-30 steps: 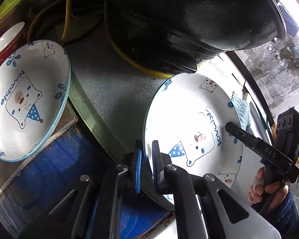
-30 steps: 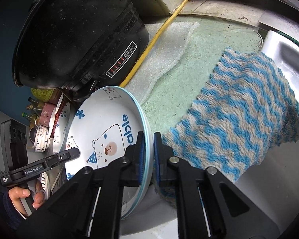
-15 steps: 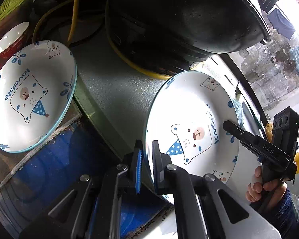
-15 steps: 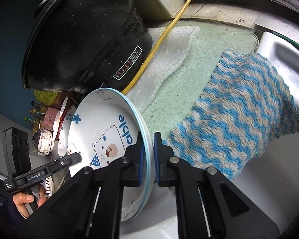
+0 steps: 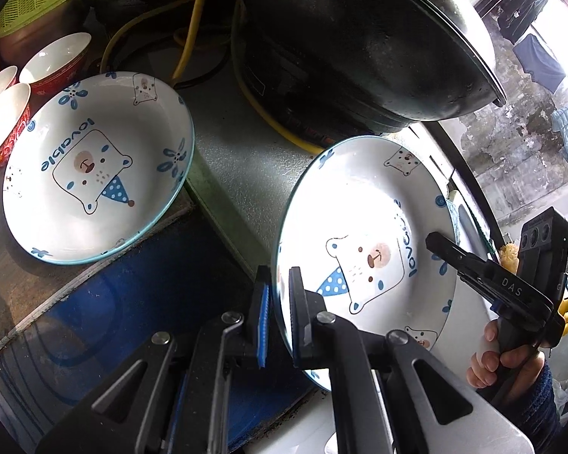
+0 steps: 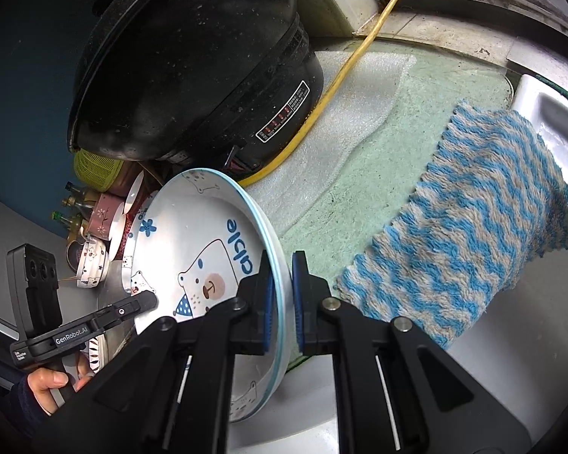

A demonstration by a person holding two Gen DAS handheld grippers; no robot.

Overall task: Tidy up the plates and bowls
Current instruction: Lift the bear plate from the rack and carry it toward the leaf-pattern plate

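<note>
Cluttered kitchen tabletop [image 5: 242,159]; large black lidded electric cooker [image 5: 359,38] at back, yellow cable [image 6: 333,87] beside it. White bear-print "lovable" plate with blue rim [image 5: 363,242] held tilted above tabletop edge: left gripper [image 5: 280,302] jaws clamped on one rim, right gripper [image 6: 282,287] jaws clamped on opposite rim. Second matching bear-print plate [image 5: 94,166] lies flat, well apart on left, red-and-white bowls [image 5: 53,60] beside it. Blue-grey zigzag cloth [image 6: 473,227] draped over sink edge
</note>
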